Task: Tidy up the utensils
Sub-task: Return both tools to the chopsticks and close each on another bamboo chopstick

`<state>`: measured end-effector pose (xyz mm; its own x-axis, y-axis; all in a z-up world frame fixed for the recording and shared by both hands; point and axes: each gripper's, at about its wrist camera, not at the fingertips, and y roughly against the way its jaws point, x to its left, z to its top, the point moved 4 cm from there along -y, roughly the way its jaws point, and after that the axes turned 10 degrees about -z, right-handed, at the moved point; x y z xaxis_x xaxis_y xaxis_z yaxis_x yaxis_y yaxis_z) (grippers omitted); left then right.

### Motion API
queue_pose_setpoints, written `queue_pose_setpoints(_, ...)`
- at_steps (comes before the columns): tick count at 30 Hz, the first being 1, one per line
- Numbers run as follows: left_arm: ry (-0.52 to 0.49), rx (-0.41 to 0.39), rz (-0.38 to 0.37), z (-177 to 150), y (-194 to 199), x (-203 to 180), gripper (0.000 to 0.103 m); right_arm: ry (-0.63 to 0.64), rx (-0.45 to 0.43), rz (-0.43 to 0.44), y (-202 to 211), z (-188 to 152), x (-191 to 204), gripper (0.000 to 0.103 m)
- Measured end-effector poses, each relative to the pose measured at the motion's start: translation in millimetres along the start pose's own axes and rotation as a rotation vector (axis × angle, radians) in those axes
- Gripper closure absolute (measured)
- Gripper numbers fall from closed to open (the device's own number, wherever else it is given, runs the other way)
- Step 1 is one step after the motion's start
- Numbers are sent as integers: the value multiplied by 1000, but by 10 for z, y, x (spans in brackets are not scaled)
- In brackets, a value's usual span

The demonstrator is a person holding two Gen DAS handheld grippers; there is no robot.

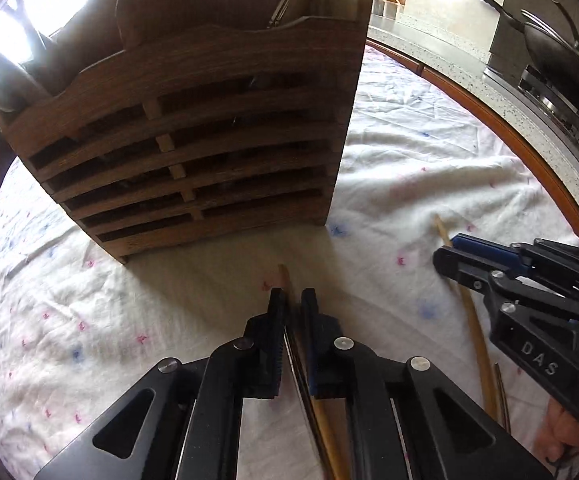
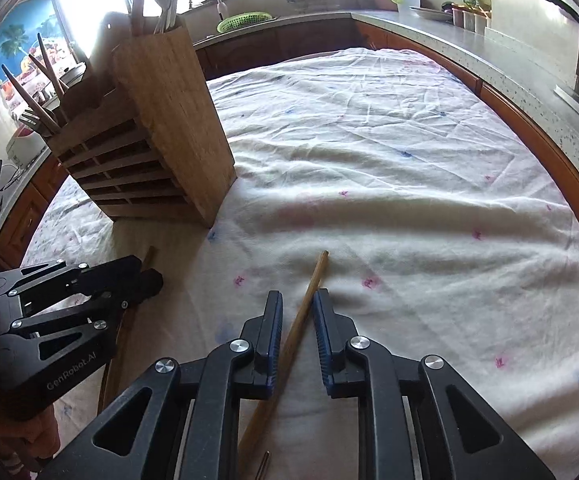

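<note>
A slatted wooden utensil holder (image 1: pixel 193 140) (image 2: pixel 169 120) stands on the white cloth, with forks (image 2: pixel 29 120), chopsticks (image 2: pixel 21 92) and pale spoons (image 2: pixel 157 0) sticking out of its top. My left gripper (image 1: pixel 292 294) (image 2: pixel 145 276) is just in front of the holder, shut on a wooden chopstick (image 1: pixel 284 276) whose tip pokes out past the fingertips. My right gripper (image 2: pixel 297 296) (image 1: pixel 459 254) is to its right, low over the cloth. A second chopstick (image 2: pixel 309 292) (image 1: pixel 443 232) lies between its jaws with a gap on the left side, so the gripper is open.
A thin dark stick (image 2: pixel 265 464) (image 1: pixel 501 392) lies near the second chopstick. The cloth (image 2: pixel 409 160) covers a round table with a wooden rim (image 2: pixel 549 152). A speckled counter carries a wok (image 1: pixel 561 52), and a green basket (image 2: pixel 243 22) sits by the sink.
</note>
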<state>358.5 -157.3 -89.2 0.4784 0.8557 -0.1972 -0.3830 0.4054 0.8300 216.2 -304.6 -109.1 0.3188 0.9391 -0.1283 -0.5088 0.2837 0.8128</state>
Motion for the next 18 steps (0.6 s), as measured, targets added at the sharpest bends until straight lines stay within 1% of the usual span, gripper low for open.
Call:
queue_pose_setpoints(2,14,-16,-27,-14,44,-33,98,12,0,-7,-10,15,24,92)
queue_pose_setpoints(3,23,-32,-37,-26,94,-14,98,2,3,8,-4,15,18,95)
queue_pose_setpoints(5,44,-73,-63,-57,235,-1,99,-33,9,49,37,-1,-16,96)
queue_pose_setpoints(8,83,-138,-111,-118,478,38,99,-63,-18,91,208,-34,-27,96)
queue_pose_setpoints(12,129,-230,-171,-193,862,85,99,-79,-81,141,536,-25,7,97)
queue_pose_setpoints(18,159,-345,-194,-333,1405,178,99,-95,-181,188,1008,82,12,98)
